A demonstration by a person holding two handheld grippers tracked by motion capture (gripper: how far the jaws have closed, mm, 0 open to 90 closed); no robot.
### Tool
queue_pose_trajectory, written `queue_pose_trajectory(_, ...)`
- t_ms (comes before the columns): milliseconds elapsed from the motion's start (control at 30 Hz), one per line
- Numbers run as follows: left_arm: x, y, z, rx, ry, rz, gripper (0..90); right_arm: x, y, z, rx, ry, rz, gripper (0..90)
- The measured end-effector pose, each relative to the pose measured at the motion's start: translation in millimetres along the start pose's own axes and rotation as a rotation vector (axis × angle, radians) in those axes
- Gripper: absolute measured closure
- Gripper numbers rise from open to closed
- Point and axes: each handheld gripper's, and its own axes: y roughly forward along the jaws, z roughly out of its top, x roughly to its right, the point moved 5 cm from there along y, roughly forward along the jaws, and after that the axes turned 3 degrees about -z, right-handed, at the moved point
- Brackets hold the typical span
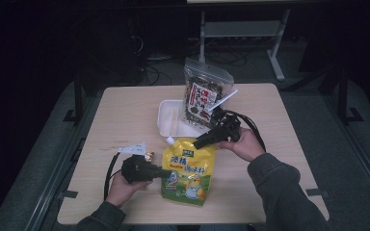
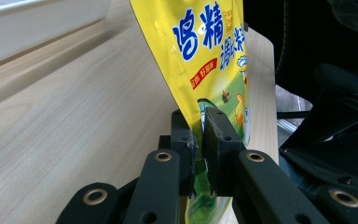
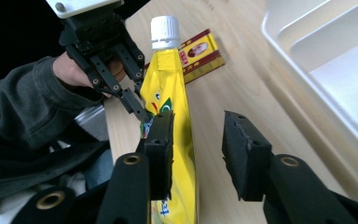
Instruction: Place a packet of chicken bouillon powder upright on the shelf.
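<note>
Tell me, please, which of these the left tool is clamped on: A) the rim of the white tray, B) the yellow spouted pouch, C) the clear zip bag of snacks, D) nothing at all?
B: in the left gripper view the left tool has both jaws pressed on the edge of the yellow spouted pouch, while the right tool stands open beside it.

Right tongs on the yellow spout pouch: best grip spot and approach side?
Take the yellow pouch by its flat upper edge just below the white cap, coming from the side opposite the left tongs, which already pinch one edge. The right tongs stand open beside it.
</note>
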Motion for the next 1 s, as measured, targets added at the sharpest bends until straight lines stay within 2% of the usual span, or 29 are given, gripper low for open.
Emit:
queue_pose_trajectory(200, 1.0, -0.3, 0.4, -0.001, 0.01, 0.005, 82.1, -3.4, 7.6, 1.2, -0.051, -0.002, 0.051, 85.6)
queue_pose_trajectory(267, 1.2, -0.8, 0.7, 0.002, 0.009, 0.014, 79.6, -4.8, 6.0, 0.6, -0.052, -0.001, 0.078, 88.6)
queue_pose_trajectory(367, 1.1, -1.3, 0.4, -0.006, 0.012, 0.032, 71.1, -10.2, 2.8, -0.7, -0.051, 0.01, 0.119, 89.4)
queue_pose_trajectory(567, 1.5, -11.0, 3.6, 0.011, 0.018, 0.082, 57.0, -20.7, -1.8, -1.2, -0.042, 0.019, 0.154, 89.5)
queue_pose_trajectory(667, -1.3, -17.9, 2.6, 0.008, 0.021, 0.117, 53.0, -23.7, -5.0, -0.7, -0.027, 0.018, 0.163, 89.6)
queue_pose_trajectory(767, -3.2, -22.2, 2.7, 0.017, 0.014, 0.133, 49.9, -26.2, -10.9, 0.8, 0.008, 0.025, 0.181, 89.6)
queue_pose_trajectory(1000, -5.3, -27.5, 0.6, 0.012, 0.014, 0.182, 45.7, -27.5, -22.0, 7.3, 0.066, 0.037, 0.157, 89.6)
